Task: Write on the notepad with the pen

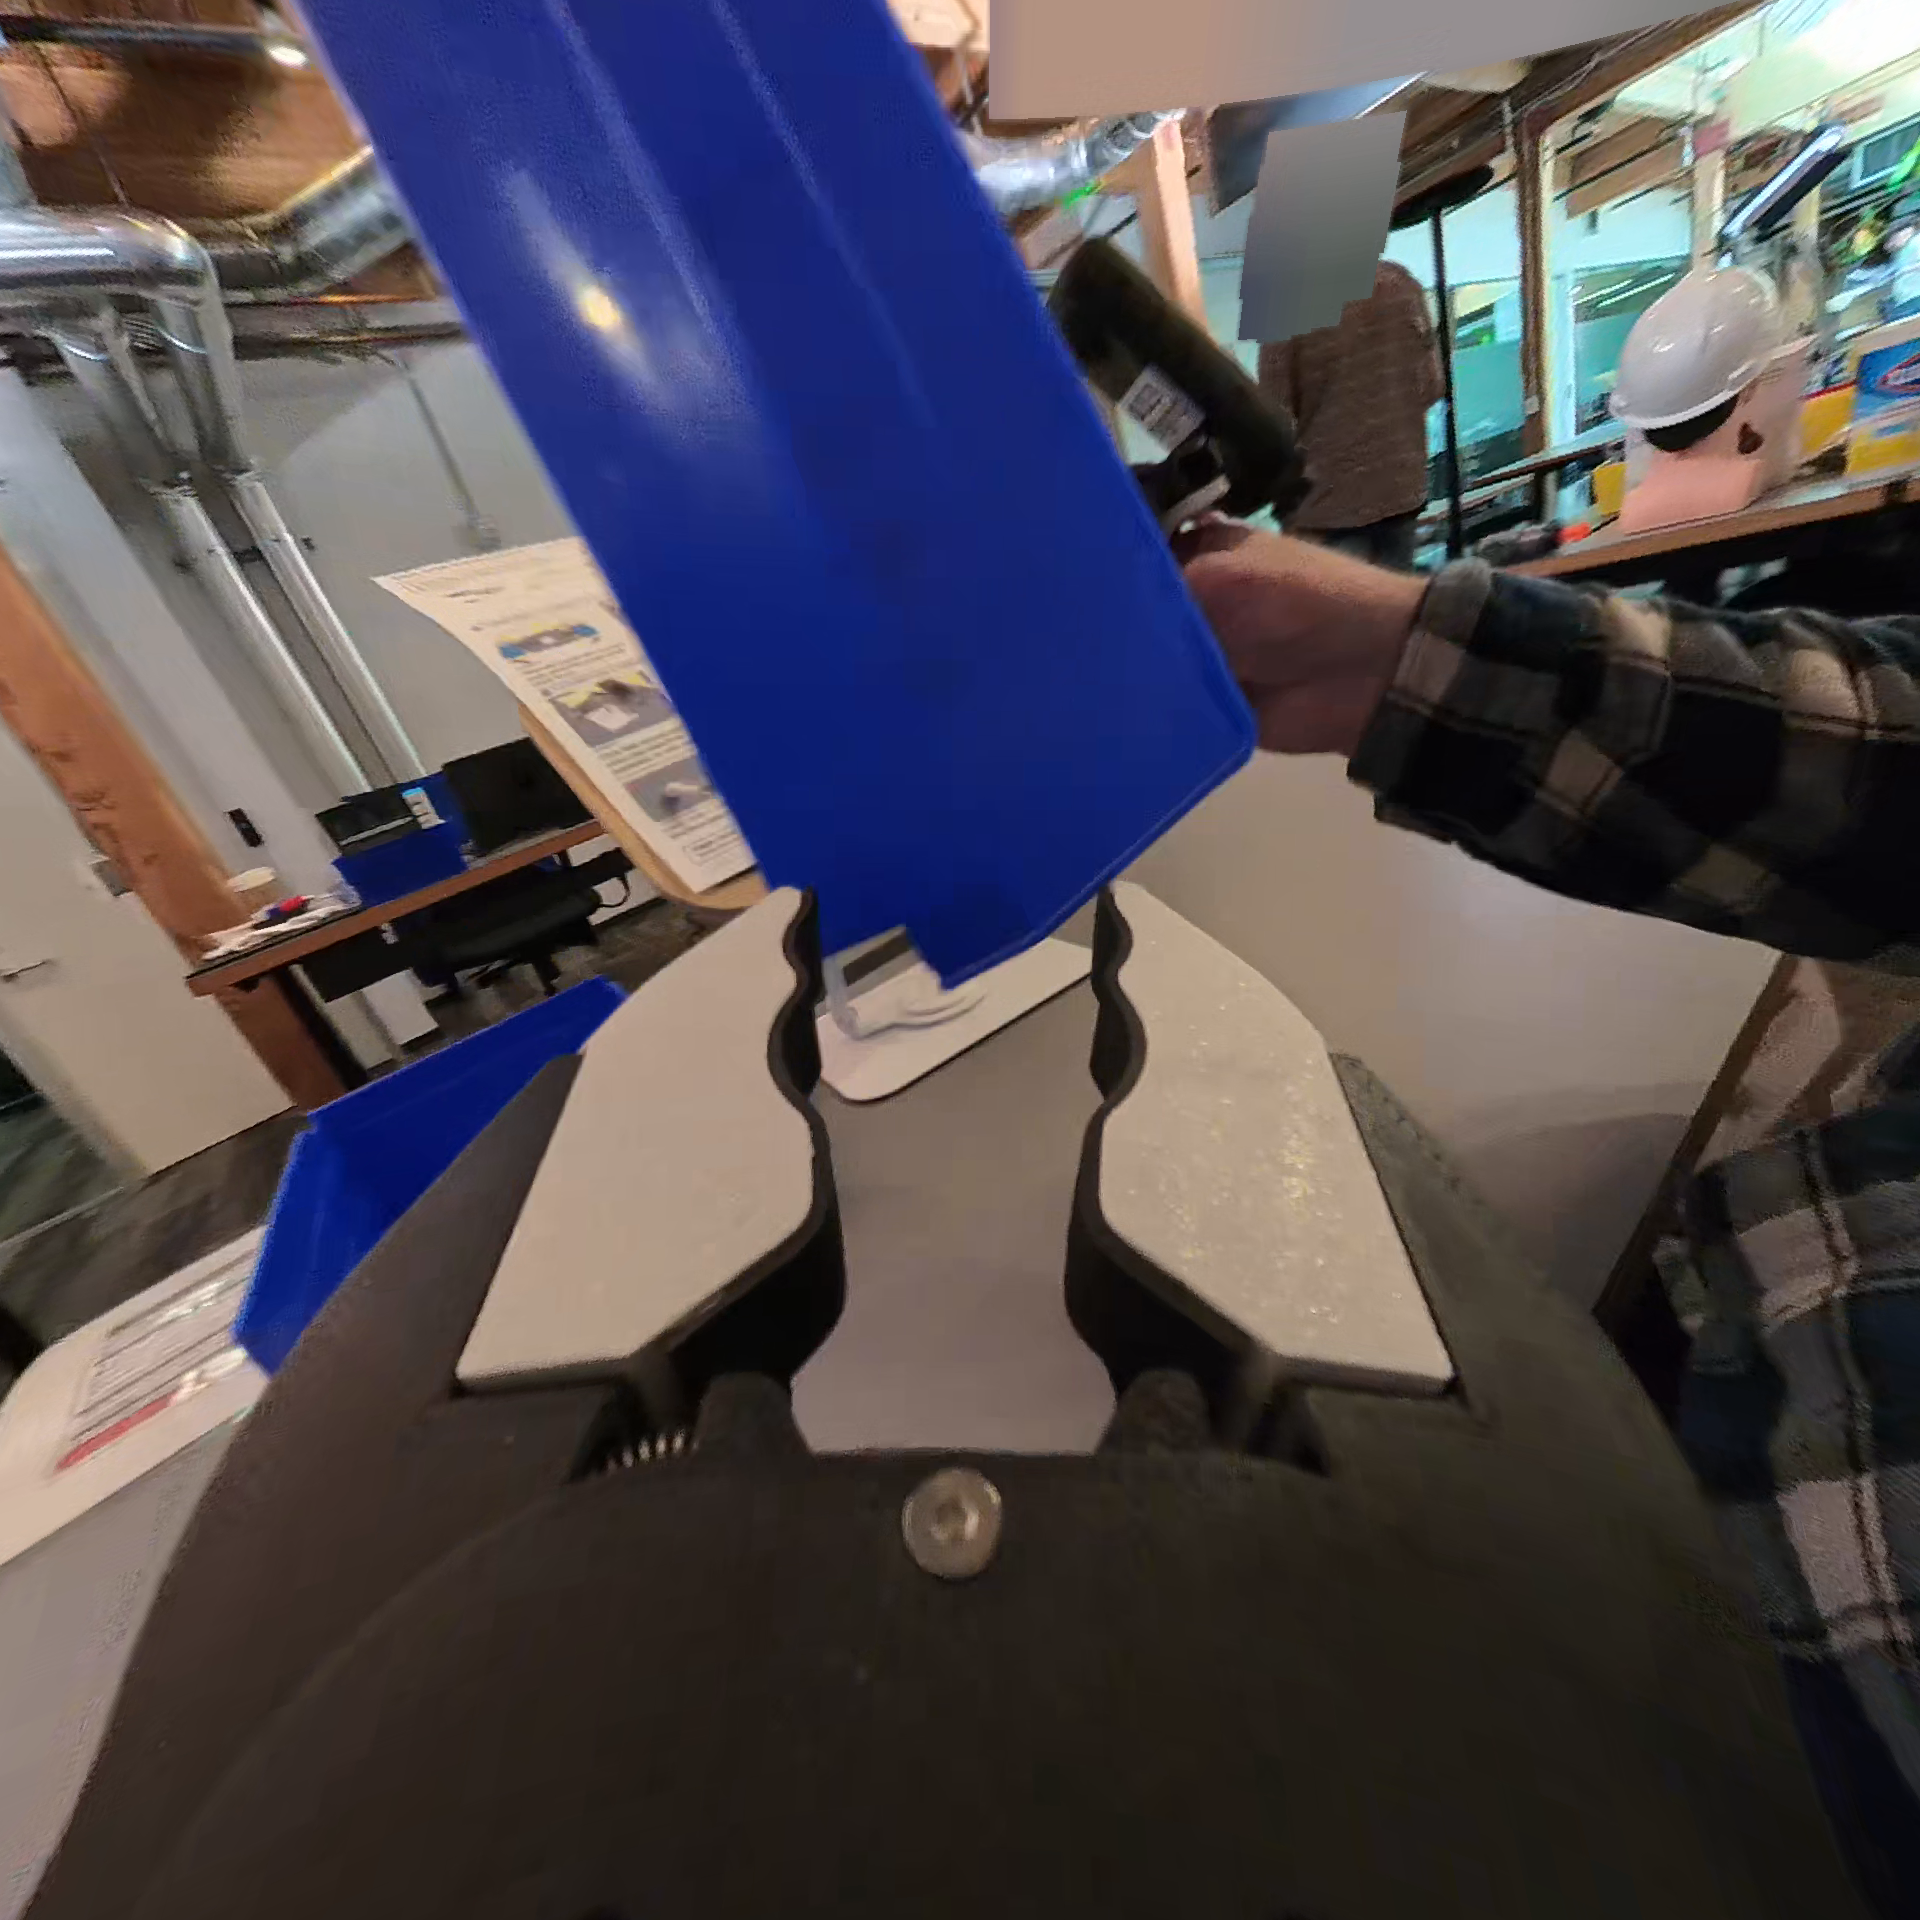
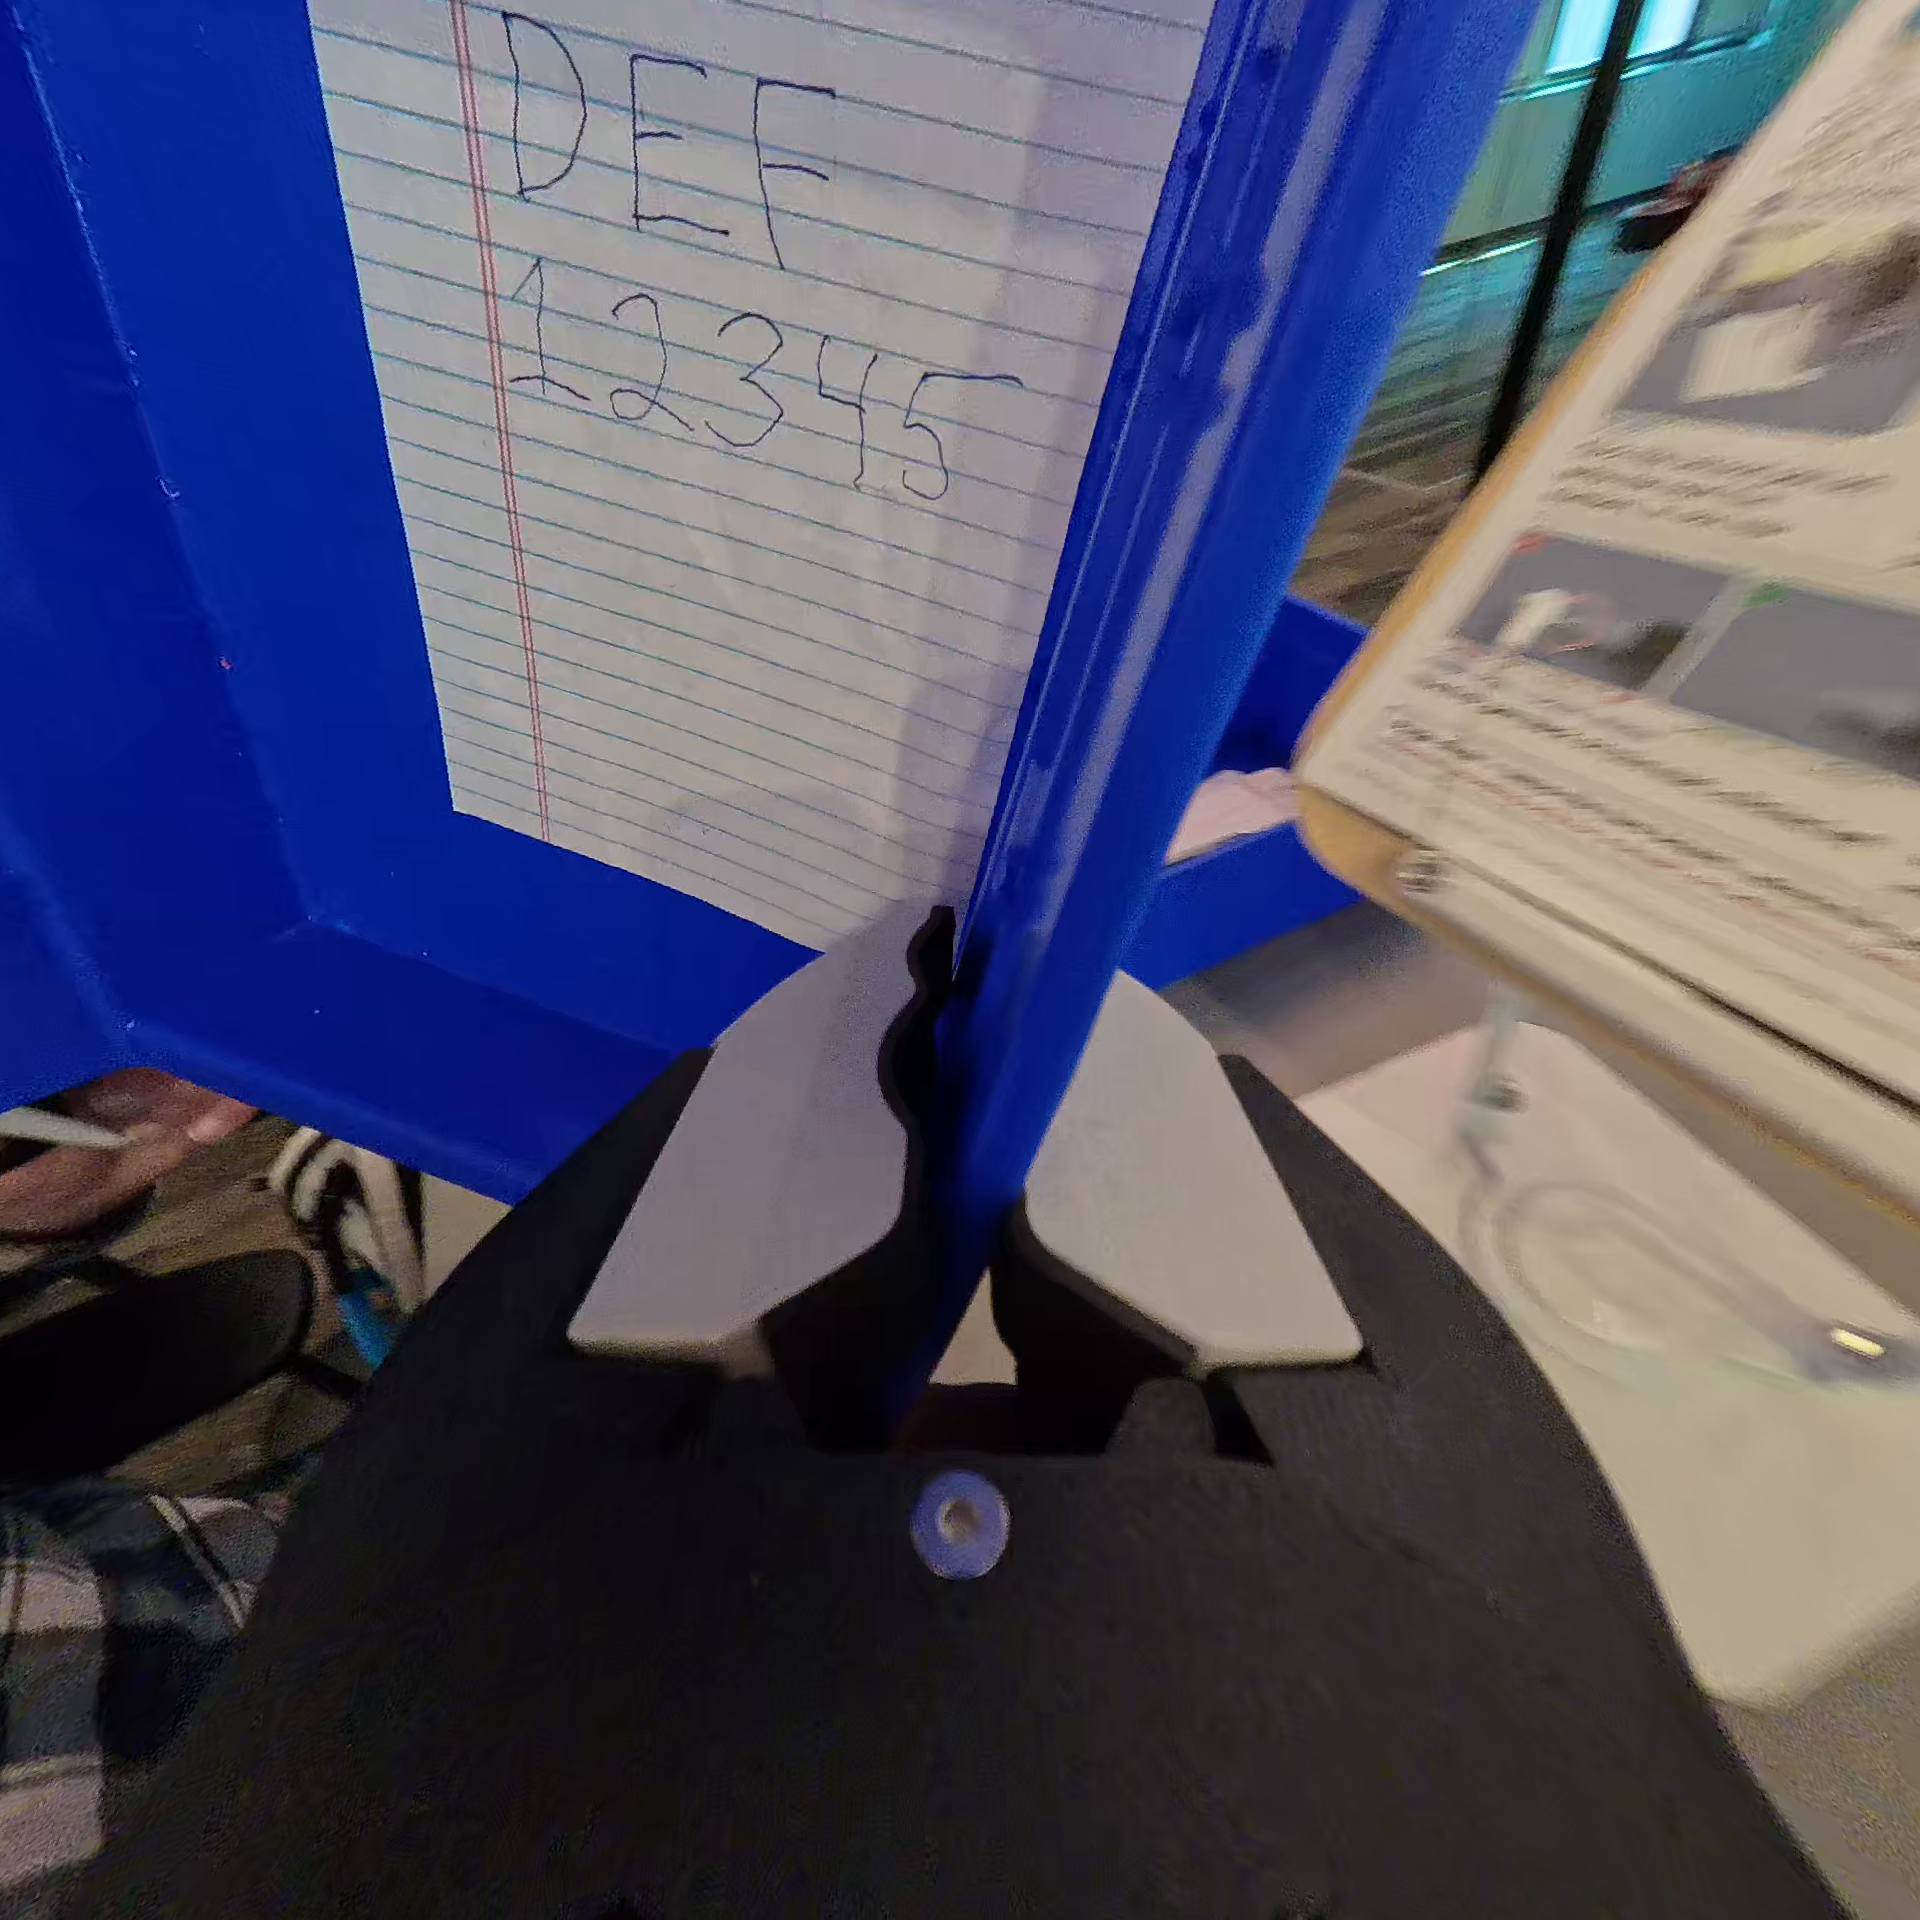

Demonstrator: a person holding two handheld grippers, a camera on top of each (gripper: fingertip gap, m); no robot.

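A blue plastic bin (image 1: 810, 468) hangs tilted in the air, its underside facing the left wrist view. My left gripper (image 1: 951, 977) is open just under the bin's lower corner; the pads do not press on it. My right gripper (image 2: 951, 997) is shut on the bin's side wall (image 2: 1049, 831) and holds the bin up. It also shows in the left wrist view (image 1: 1174, 405), in a hand with a plaid sleeve. A lined notepad sheet (image 2: 727, 582) with handwriting lies against the bin's floor. No pen is in view.
A tilted board with a printed sheet (image 2: 1662, 623) stands on a clear stand (image 2: 1621, 1268) on the white table (image 2: 1818, 1507), right of the bin. It also shows in the left wrist view (image 1: 582, 707). A second blue bin (image 1: 416, 1143) sits at the left. A printed paper (image 1: 135, 1382) lies lower left. About 25 cm separates my left fingertips from my right.
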